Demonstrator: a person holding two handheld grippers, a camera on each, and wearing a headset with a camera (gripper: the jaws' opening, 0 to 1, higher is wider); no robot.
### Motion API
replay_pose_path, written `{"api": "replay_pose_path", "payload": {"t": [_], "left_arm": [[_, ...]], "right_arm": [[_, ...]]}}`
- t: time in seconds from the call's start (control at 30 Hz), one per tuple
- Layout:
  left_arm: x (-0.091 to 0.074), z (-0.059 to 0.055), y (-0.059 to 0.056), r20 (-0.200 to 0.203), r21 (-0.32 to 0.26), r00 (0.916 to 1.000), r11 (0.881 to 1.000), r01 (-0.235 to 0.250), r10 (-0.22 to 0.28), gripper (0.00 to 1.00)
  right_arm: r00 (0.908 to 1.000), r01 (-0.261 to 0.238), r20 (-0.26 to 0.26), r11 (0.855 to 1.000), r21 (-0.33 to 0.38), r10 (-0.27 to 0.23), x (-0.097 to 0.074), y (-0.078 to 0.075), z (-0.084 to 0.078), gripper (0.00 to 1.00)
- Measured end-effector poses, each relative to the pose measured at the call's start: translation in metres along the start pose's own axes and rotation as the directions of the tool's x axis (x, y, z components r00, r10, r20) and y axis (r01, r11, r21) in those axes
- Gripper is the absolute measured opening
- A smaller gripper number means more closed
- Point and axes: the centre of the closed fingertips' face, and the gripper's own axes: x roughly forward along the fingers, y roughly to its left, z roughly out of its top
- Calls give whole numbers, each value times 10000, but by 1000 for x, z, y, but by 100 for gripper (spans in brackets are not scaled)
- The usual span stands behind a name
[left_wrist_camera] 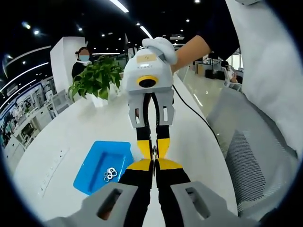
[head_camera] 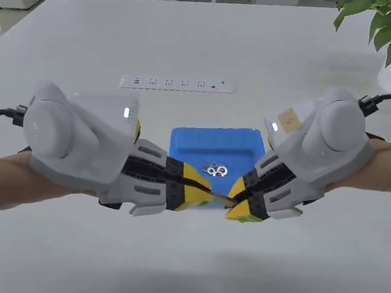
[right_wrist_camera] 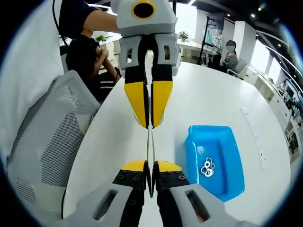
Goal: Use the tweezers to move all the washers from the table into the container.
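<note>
Both grippers are on the tweezers. The left gripper and right gripper sit nose to nose just in front of the blue tray, each with its jaws pressed together on one end of the tool. It hangs between them above the table. Can't tell which end is the tip.

Handling, my read:
- Tweezers: thin, springy steel, light and slick. Held at an end they'll want to pivot. Better to clamp across the two arms near mid-length, so that jaw squeeze closes the tips.
- Washers: small flat metal rings, very light, stiff and slippery. Not fragile, but they'll flick off if over-squeezed. Put one tine through the hole and one outside, pinching the band, rather than chasing the flat edge.

Container: the tray is shallow and open-topped, and sits flat on the table near the person's side of a white power strip. A small cluster of washers lies in its near half, overlapping, roughly five. I can't get an exact count. Every washer I can make out is in that cluster, so the task looks close to done.
</note>
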Motion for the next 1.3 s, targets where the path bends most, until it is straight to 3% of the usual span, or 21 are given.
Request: {"api": "replay_pose_path", "payload": {"t": [0.17, 0.3, 0.5, 0.67, 0.7, 0.73, 0.87, 1.03, 1.3], "left_arm": [[4, -12, 3, -265, 50, 9996, 10000, -86, 87, 6], [9, -20, 5, -197, -250, 9998, 9996, -98, 93, 7], [23, -37, 8, -706, -137, 9975, 9999, -24, 14, 7], [46, -65, 11, -1460, -27, 9893, 10000, 53, -57, 7], [49, -69, 11, -1541, -80, 9880, 10000, 49, -61, 7], [53, -74, 8, -1565, -717, 9871, 9972, 228, -339, 7], [59, -87, 15, -1663, -1009, 9854, 9947, 194, -361, 7], [62, -97, 17, -1935, -1422, 9799, 9896, 219, -495, 7], [60, -107, 16, -2327, -1240, 9712, 9920, 233, -519, 7]], "right_arm": [[10000, 52, -33, 10000, 17, -52, -1, 0, -1, 7], [9998, 217, 38, 9998, -49, -217, -1, -2, -1, 7], [9993, 320, -172, 9994, 96, -319, 6, -6, -10, 7], [9955, 632, -709, 9980, 71, -625, 19, -10, -29, 7], [9947, 666, -796, 9977, 83, -658, 22, -11, -33, 7], [9939, 667, -887, 9978, 58, -660, 24, -11, -37, 7], [9918, 800, -1019, 9966, 194, -776, 34, -13, -47, 8], [9903, 867, -1108, 9960, 200, -840, 42, -17, -55, 8], [9877, 932, -1255, 9956, -55, -931, 51, -17, -54, 9]]}}
